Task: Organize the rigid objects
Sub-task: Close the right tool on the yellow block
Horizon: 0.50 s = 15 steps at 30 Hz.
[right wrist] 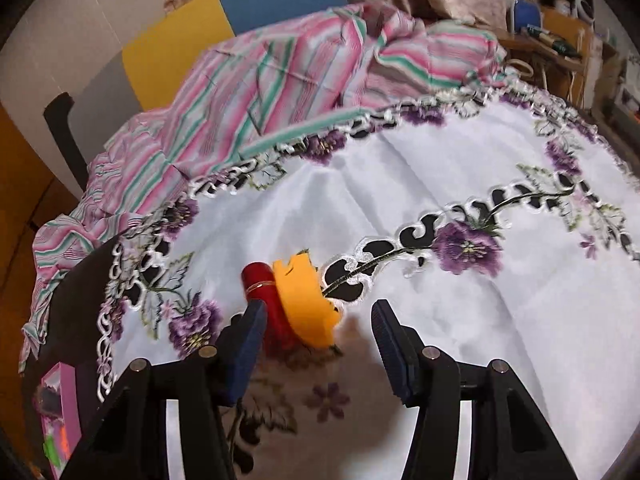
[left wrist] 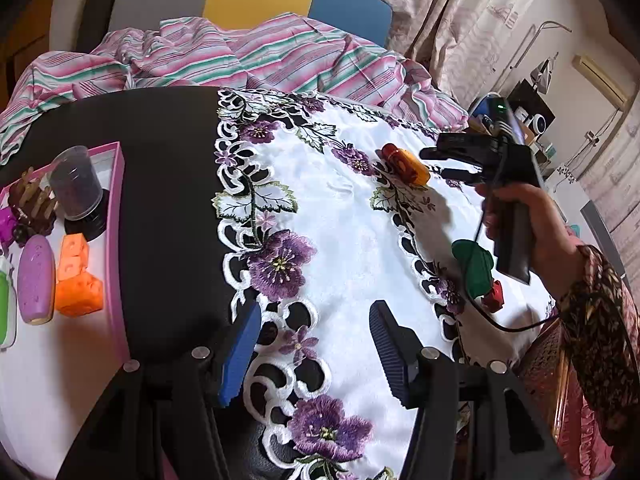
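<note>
A red and orange cylinder (left wrist: 405,164) lies on the white embroidered tablecloth (left wrist: 352,232). In the right wrist view it (right wrist: 296,304) lies between my right gripper's (right wrist: 318,332) open fingers, close to the left finger (right wrist: 250,340). In the left wrist view the right gripper (left wrist: 434,162) reaches toward it from the right. My left gripper (left wrist: 316,344) is open and empty over the cloth's near edge. A green and red object (left wrist: 478,272) lies on the cloth under the right hand.
A pink-rimmed tray (left wrist: 116,240) at the left holds an orange block (left wrist: 76,276), a purple oval piece (left wrist: 36,280), a clear cup (left wrist: 76,184) and a brown piece (left wrist: 32,200). A striped cloth (left wrist: 240,56) lies bunched behind the table.
</note>
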Each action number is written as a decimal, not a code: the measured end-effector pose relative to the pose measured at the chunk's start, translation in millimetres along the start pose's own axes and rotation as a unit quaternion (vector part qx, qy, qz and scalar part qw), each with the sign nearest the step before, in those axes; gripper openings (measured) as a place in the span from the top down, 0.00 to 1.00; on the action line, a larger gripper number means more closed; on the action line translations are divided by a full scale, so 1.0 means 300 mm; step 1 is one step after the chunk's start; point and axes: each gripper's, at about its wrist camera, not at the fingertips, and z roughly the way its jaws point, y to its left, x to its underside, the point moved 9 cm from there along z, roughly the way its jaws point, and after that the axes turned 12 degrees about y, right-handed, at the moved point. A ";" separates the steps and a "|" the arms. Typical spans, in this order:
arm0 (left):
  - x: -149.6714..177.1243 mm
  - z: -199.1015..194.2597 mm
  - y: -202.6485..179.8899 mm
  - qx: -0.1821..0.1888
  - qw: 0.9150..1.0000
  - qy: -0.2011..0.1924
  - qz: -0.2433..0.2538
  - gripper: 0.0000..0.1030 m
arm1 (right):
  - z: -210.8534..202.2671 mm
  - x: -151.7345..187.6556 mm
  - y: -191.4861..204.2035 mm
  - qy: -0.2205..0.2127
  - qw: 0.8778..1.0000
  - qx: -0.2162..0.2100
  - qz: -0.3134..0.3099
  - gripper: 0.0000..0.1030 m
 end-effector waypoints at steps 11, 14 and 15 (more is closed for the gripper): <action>-0.056 0.072 -0.049 0.002 1.000 0.013 0.001 0.45 | 0.112 -0.010 0.043 0.037 0.998 0.010 -0.048 0.71; -0.089 0.093 -0.080 0.005 1.000 0.016 0.006 0.45 | 0.107 -0.006 0.038 0.044 0.998 0.004 -0.040 0.72; -0.101 0.097 -0.090 0.004 1.000 0.015 0.009 0.45 | 0.105 -0.004 0.034 0.046 0.998 0.000 -0.036 0.72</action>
